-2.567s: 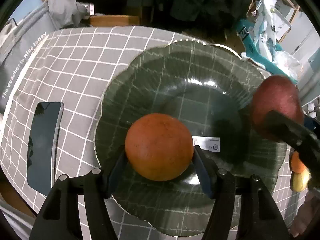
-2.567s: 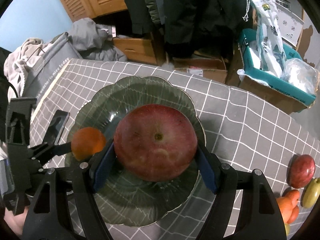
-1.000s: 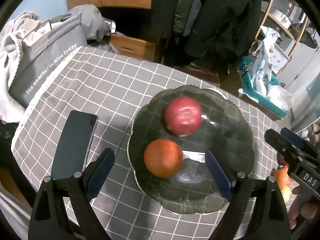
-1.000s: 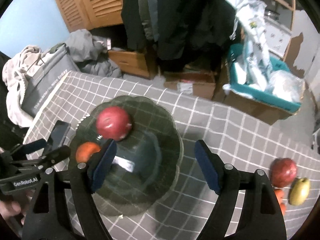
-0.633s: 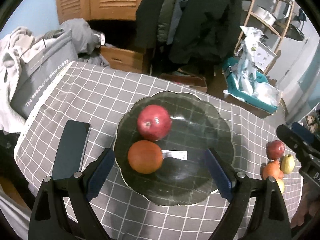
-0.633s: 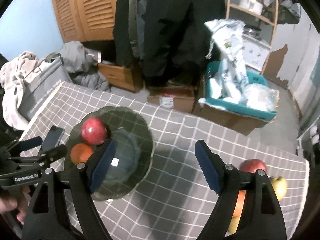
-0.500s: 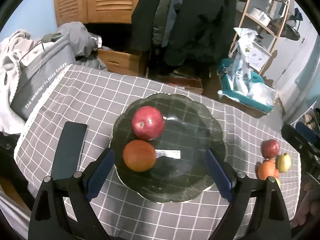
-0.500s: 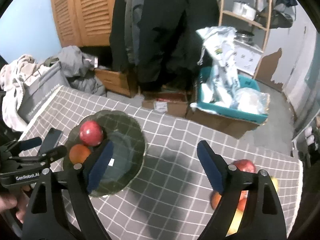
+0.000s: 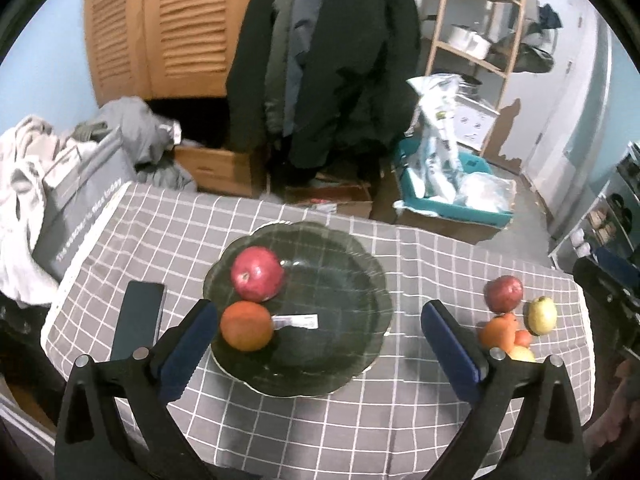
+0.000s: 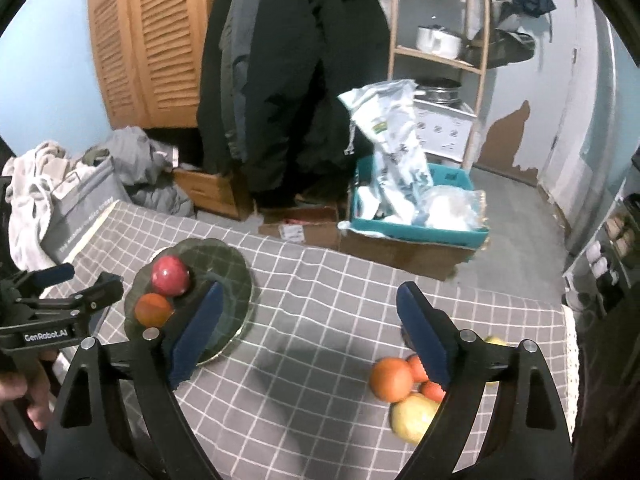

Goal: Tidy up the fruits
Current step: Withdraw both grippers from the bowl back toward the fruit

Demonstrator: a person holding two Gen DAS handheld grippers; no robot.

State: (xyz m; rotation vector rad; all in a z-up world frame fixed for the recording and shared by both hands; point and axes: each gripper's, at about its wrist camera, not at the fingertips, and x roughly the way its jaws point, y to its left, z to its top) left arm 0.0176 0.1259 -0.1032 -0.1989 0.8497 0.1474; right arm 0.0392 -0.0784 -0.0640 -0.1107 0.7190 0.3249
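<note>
Both claws empty, jaws just opened wide: left claw [image 9: 316, 332], right claw [image 10: 308, 332]. Red apple [image 9: 258, 279] and orange [image 9: 247, 331] sit touching in the dark green scalloped glass plate [image 9: 360, 280]; remaining fruit pile [image 10: 404, 384] lies well apart on the grey checked worktop [image 10: 312, 360]. Risk: nudging the clustered pile rolls fruit off the nearby edge; the right finger hides part of it, count unclear.

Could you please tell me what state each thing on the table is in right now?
Plate: holds two fruits.
Red apple: on the plate.
Orange: on the plate, beside the apple.
Loose fruit pile: on the cloth, not yet moved.
Phone: flat, screen dark.
Left gripper: jaws open, empty.
Right gripper: jaws open, empty.
</note>
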